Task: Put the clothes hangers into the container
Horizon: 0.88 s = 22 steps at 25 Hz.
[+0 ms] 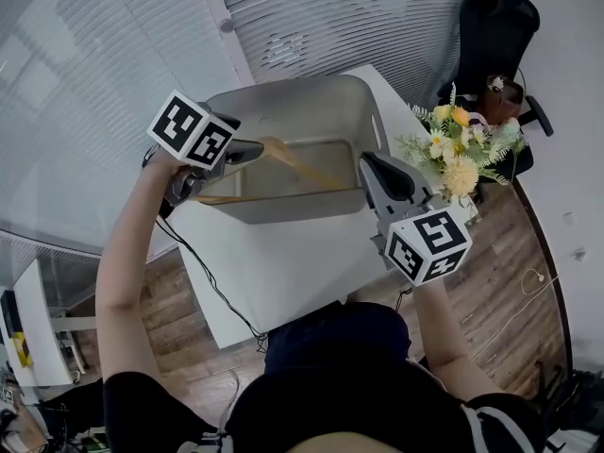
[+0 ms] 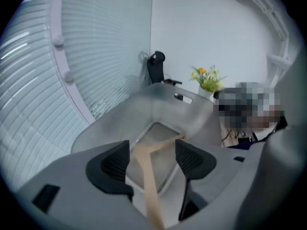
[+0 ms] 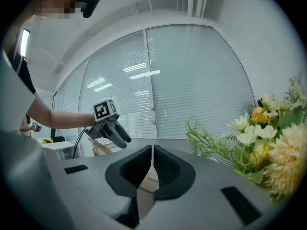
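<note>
Wooden hanger (image 1: 300, 166) lies inside the grey container (image 1: 283, 97) at upper centre of the head view; my left gripper (image 1: 253, 151) hangs above it, jaws apart, my right gripper (image 1: 370, 165) with jaws together, empty.

An office: slatted blinds (image 1: 330, 17) cover glass partition walls (image 1: 75, 92), and a black swivel chair (image 1: 495, 41) (beyond the white table (image 1: 283, 262)) stands on wood-plank floor (image 1: 505, 281).

Black sleeve (image 1: 142, 404), grey left tool (image 1: 255, 151)
</note>
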Available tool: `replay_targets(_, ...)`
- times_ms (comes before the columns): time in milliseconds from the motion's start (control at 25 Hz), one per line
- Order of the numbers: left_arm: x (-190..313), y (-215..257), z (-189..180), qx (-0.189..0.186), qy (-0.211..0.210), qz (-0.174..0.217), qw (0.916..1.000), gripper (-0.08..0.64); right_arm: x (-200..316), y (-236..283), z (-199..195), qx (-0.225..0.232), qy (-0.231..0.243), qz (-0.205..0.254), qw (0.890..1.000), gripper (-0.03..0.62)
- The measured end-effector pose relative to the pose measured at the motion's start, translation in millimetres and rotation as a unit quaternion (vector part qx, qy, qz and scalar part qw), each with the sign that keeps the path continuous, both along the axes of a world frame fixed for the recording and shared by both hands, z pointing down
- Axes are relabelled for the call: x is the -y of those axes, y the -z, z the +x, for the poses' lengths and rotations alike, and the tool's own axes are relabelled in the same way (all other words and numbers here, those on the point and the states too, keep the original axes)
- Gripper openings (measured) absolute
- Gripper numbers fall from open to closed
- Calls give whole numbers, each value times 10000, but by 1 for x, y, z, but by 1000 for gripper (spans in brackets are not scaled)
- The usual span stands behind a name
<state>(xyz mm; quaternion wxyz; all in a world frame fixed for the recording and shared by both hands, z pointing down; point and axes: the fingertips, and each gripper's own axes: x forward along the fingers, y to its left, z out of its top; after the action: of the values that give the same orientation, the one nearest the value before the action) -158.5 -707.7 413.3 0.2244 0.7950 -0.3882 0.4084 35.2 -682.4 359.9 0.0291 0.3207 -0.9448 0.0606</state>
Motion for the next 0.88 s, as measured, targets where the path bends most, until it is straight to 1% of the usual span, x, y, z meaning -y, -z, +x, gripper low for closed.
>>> replay_targets(80,-1,25,5,-486,173,370,9980,304,-5,0,-1,-17,-19,10,10000,37)
replay_targets(160,-7,49,12,-986,285,713,9922,304,-10,0,-3,-41,-53,10,10000,37)
replay_targets(200,-11,60,15,-1182,313,872,9887,304,-12,1,-4,-52,-79,9,10000,37)
replay_targets(280,-21,79,17,-1430,334,1169,9822,304,-17,3,-5,-55,-149,3,9999,37)
replay_targets(560,-63,126,15,-1807,440,1910,9638,304,-46,15,-9,-76,-293,-23,9995,37)
replay_targets(760,-91,133,17,-1897,539,2178,9559,303,-66,16,-7,-105,-369,-55,9992,37)
replay_targets(880,-107,134,23,-1963,586,2400,9489,302,-78,14,-5,-137,-382,-71,9992,37)
